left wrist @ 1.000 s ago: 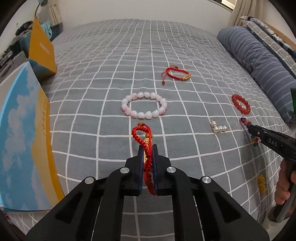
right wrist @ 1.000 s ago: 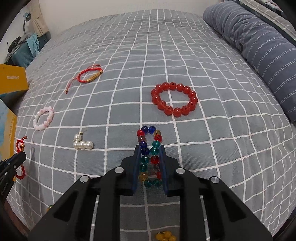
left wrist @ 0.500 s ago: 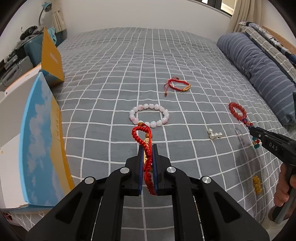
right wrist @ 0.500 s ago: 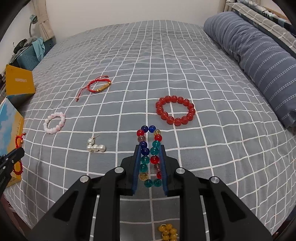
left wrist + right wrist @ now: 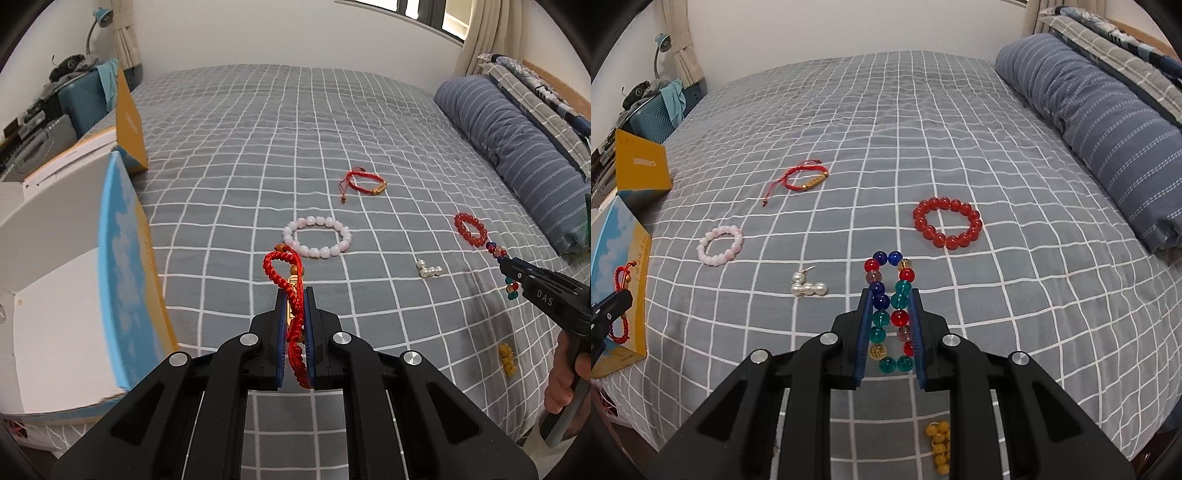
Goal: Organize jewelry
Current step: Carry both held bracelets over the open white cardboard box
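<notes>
two bracelets clamped in the claws, five jewelry pieces lying on the bed

the left gripper [image 5: 294, 295] is closed tight on a red braided cord bracelet [image 5: 284, 266]. the cord is thick and knotted, with small brown wooden beads and a gold bar charm near the pads. its loop stands out past the fingertips, and a tail hangs down between the blue pads. the piece is clear of the bedspread.

the right gripper [image 5: 889, 295] is clamped on a multicoloured glass bead bracelet [image 5: 890, 306]. the beads are round and glossy: blue, red, teal, amber and pale purple. the bracelet is squeezed into a long narrow loop, two rows of beads side by side between the pads, with the blue end sticking out beyond the fingertips. in the left wrist view a hand [image 5: 565, 376] grips this tool's handle.

on the grey checked bedspread [image 5: 923, 129] lie, all apart from one another:
- a red bead bracelet [image 5: 947, 227], a round ring of large glossy beads, toward the striped pillow [image 5: 1108, 122].
- a pink bead bracelet [image 5: 720, 245], pale and opaque.
- a red cord bracelet [image 5: 805, 179] with a gold bar and a loose tail.
- a pearl earring [image 5: 807, 287], a small cluster of white beads with a metal hook.
- a yellow bead bracelet [image 5: 940, 446], bunched up near the bed edge.

an open box [image 5: 74, 277] with a sky-printed flap stands at the left edge of the bed.
</notes>
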Motion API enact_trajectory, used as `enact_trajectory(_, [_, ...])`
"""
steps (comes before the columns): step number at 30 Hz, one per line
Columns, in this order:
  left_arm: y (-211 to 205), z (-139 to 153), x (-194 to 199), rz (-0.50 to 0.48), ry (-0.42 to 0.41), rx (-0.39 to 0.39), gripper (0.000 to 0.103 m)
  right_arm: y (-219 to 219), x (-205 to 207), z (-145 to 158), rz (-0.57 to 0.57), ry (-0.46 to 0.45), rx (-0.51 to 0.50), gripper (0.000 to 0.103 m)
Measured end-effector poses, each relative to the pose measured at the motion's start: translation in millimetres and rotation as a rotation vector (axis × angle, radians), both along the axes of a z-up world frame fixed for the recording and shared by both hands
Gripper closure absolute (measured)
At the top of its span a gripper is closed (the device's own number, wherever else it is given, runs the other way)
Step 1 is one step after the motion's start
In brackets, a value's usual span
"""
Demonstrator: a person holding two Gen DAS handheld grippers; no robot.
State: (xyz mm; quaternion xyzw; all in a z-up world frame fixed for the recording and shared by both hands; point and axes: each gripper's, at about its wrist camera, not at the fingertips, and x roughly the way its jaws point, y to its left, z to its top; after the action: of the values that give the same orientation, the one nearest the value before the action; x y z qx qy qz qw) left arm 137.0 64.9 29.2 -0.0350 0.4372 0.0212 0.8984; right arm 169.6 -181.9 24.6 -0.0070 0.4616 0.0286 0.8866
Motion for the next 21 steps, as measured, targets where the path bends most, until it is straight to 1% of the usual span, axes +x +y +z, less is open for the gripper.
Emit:
enact_trajectory(2, [6, 6, -2, 0.007, -0.009, -0.001, 0.095, 4, -2, 5, 0.001, -0.008, -0.001, 0.084])
enact_trajectory(6, [17, 21, -3, -0.007, -0.012, 0.001, 0.095, 12, -4, 16, 0.004, -0.008, 0.036, 0.084])
enact_trajectory(9, [28, 38, -8, -0.008, -0.037, 0.024, 0.095, 25, -4, 27, 0.01, -0.022, 0.026, 0.084])
enact_trajectory(12, [45, 55, -13, 0.004, -0.052, 0.016, 0.095, 43, -6, 41, 0.028, -0.037, 0.029, 0.084])
enact_trajectory(16, [73, 73, -22, 0.037, -0.066, 0.003, 0.095, 74, -9, 61, 0.057, -0.067, 0.026, 0.084])
enact_trajectory(21, [115, 80, -39, 0.092, -0.058, -0.005, 0.095, 126, -15, 78, 0.123, -0.097, 0.032, 0.084])
